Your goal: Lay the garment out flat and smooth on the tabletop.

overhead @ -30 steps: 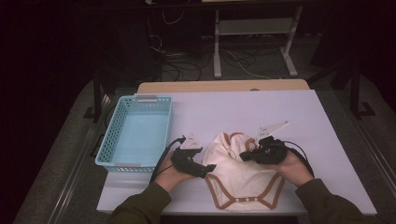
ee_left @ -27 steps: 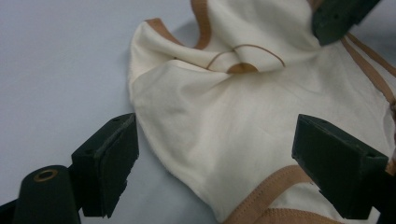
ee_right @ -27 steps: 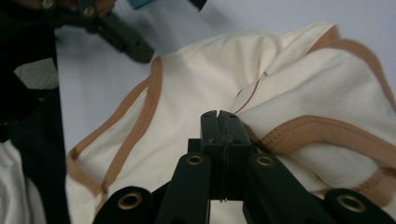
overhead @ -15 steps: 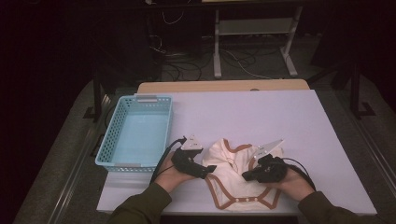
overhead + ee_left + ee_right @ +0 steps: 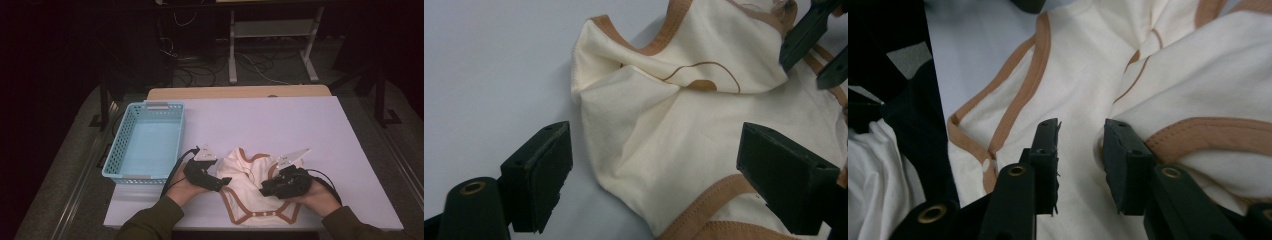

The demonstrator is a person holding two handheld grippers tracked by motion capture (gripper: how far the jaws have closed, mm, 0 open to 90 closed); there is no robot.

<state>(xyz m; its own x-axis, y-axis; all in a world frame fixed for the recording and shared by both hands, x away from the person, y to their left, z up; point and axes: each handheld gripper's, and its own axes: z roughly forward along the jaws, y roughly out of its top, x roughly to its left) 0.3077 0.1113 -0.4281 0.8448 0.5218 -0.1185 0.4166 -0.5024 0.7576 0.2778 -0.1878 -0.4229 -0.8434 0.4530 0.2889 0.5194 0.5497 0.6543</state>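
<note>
Right claw [image 5: 264, 190] – jaws just parting, gripping nothing – has dropped onto the bodysuit [image 5: 248, 185].

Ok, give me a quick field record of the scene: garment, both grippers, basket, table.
garment: cream baby bodysuit with brown trim, crumpled near the table's front edge
left gripper: jaws wide open at the bodysuit's left edge, cloth lying between them, pads not pressing
right gripper: jaws have just been opening, a narrow gap, a fold beside one pad, not clamped
basket: light blue, left of the bodysuit, apart from it, nothing inside
table: white top, bare behind the bodysuit
</note>
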